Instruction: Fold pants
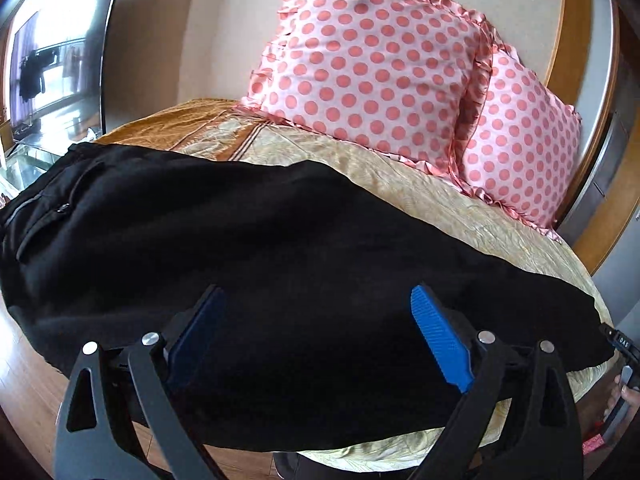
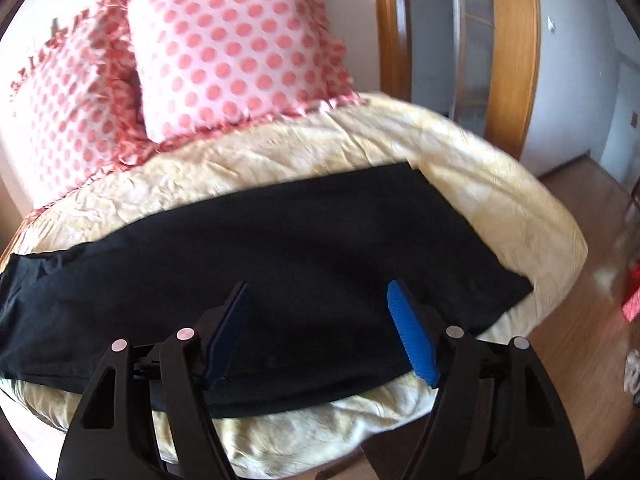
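Black pants lie flat across a bed with a cream-gold cover. The waistband and a zip pocket are at the left in the left wrist view. The leg ends are at the right in the right wrist view. My left gripper is open and empty, hovering over the pants near the bed's front edge. My right gripper is open and empty over the leg part. The right gripper's edge shows at the far right of the left wrist view.
Two pink polka-dot pillows lean against the headboard behind the pants. A wooden door frame stands to the right. A glass window is at the left. Wood floor runs beside the bed.
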Available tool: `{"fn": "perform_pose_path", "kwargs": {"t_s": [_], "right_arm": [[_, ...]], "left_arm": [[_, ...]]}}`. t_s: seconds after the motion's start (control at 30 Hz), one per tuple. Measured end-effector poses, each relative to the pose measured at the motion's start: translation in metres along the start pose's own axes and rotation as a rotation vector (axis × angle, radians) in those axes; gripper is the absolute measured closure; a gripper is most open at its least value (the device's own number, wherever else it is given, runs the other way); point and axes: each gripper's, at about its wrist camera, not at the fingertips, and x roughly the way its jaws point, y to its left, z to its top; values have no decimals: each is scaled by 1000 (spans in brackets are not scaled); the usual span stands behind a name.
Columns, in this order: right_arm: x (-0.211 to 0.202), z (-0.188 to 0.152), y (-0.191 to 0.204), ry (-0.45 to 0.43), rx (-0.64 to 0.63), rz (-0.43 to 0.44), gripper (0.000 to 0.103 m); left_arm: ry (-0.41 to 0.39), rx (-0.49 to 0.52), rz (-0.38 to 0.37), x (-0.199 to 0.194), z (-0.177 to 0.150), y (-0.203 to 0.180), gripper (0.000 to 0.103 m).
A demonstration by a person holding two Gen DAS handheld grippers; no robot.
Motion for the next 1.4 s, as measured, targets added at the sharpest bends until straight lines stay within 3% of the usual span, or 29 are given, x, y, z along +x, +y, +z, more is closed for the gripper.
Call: {"fn": "perform_pose_path", "kwargs": {"t_s": [0.13, 0.2, 0.33, 0.47, 0.63, 0.67, 0.7, 0.73, 0.8, 0.97, 1.07, 1.1, 1.13, 1.2, 1.3, 1.4], "right_arm": [[4, 21, 65, -21, -183, 195, 30], [9, 31, 113, -26, -307, 345, 30], [29, 35, 202, 39, -541, 537, 39], [60, 29, 260, 114, -718, 543, 46], [86, 20, 288, 215, -777, 535, 52], [91, 18, 289, 227, -786, 520, 54], [97, 18, 289, 239, -792, 500, 66], [104, 17, 289, 262, -786, 468, 90], [110, 24, 283, 273, -735, 484, 100], [117, 32, 279, 276, -665, 445, 100], [106, 23, 285, 224, -758, 384, 96], [101, 24, 282, 216, -750, 366, 83], [96, 27, 274, 196, -720, 357, 62], [83, 35, 251, 151, -639, 358, 44], [58, 44, 186, 116, -433, 332, 44], [36, 40, 96, 109, -176, 234, 44]], "left_arm": [[-2, 49, 14, 7, -8, -13, 7], [-4, 65, 19, 8, -12, -18, 7], [-22, 98, 41, 8, -20, -30, 5], [-38, 172, 53, 7, -29, -46, 2], [-29, 247, 53, 14, -36, -56, 2], [-22, 245, 47, 16, -36, -56, 2], [-15, 240, 42, 18, -36, -55, 2], [-10, 235, 36, 20, -36, -53, 2], [-9, 231, 33, 22, -34, -52, 2], [-11, 210, 30, 23, -33, -48, 2], [-4, 216, 33, 25, -34, -48, 2], [-2, 219, 35, 25, -34, -49, 2], [-3, 221, 35, 24, -35, -49, 2], [-7, 221, 27, 22, -36, -49, 2], [-18, 225, 8, 19, -38, -51, 2], [-24, 233, -21, 19, -40, -54, 2]]}}
